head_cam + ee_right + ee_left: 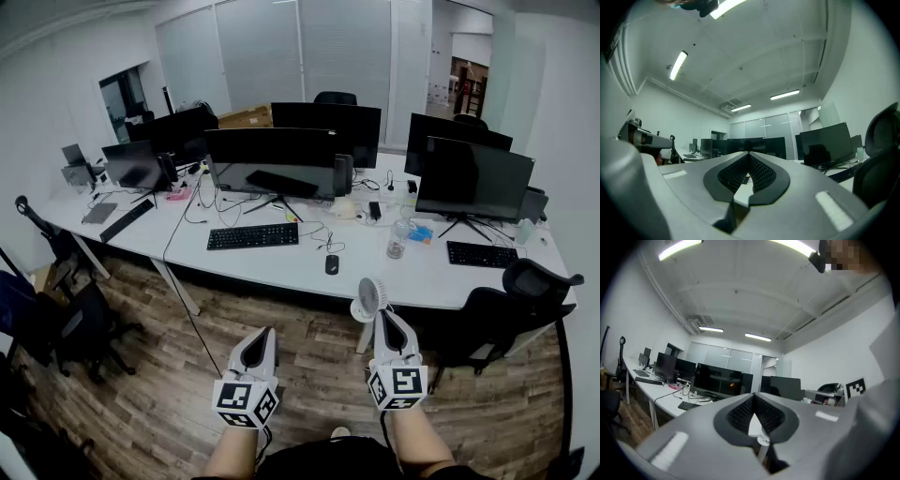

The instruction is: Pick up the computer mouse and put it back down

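Long white office desk (281, 272) ahead of me, flat black keyboard (251, 235) near its front edge. My left gripper (262, 331) and right gripper (386, 315) hang short of it, jaws pressed together, empty. I risk clipping the small round white fan (368, 299) by that edge, or shoving the small black computer mouse (332, 264), right of the keyboard, with unopened jaws.

A black keyboard (251, 235) lies on the white desk (281, 267), a white fan (367, 300) near its front edge.

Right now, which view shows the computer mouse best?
The head view: the computer mouse lies unobstructed on the white desk, right of the keyboard. Neither gripper view shows it recognisably behind the jaws.
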`<state>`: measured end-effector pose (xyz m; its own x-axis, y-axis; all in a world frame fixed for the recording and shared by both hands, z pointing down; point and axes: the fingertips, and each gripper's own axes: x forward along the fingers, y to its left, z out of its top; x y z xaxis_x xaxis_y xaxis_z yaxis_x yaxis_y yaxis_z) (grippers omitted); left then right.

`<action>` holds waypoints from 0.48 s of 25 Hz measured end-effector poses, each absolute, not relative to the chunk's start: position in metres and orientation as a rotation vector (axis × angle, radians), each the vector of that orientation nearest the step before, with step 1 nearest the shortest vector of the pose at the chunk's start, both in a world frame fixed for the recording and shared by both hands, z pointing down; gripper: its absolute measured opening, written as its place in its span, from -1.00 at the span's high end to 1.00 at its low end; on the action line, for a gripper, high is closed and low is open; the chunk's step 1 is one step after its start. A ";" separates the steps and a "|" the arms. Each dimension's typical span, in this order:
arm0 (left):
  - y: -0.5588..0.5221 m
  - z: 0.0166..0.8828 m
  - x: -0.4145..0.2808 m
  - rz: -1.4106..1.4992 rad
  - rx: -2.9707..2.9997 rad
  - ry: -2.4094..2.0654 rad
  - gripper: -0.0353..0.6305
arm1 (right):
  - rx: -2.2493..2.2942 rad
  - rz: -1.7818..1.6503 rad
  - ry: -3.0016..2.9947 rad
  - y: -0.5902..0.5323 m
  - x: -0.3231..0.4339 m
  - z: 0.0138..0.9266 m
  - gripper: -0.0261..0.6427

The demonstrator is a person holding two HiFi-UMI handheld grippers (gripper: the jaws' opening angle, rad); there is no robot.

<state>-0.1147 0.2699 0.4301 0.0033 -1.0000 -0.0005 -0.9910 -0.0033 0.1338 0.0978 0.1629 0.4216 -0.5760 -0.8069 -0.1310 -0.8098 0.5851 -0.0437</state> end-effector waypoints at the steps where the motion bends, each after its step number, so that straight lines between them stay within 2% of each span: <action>1: 0.268 0.430 -0.113 -0.140 2.161 -2.152 0.74 | -1.370 0.030 2.673 0.161 0.098 0.423 0.93; 12: 0.238 0.431 -0.097 -0.119 2.156 -2.169 0.74 | -1.364 0.039 2.679 0.135 0.112 0.424 0.93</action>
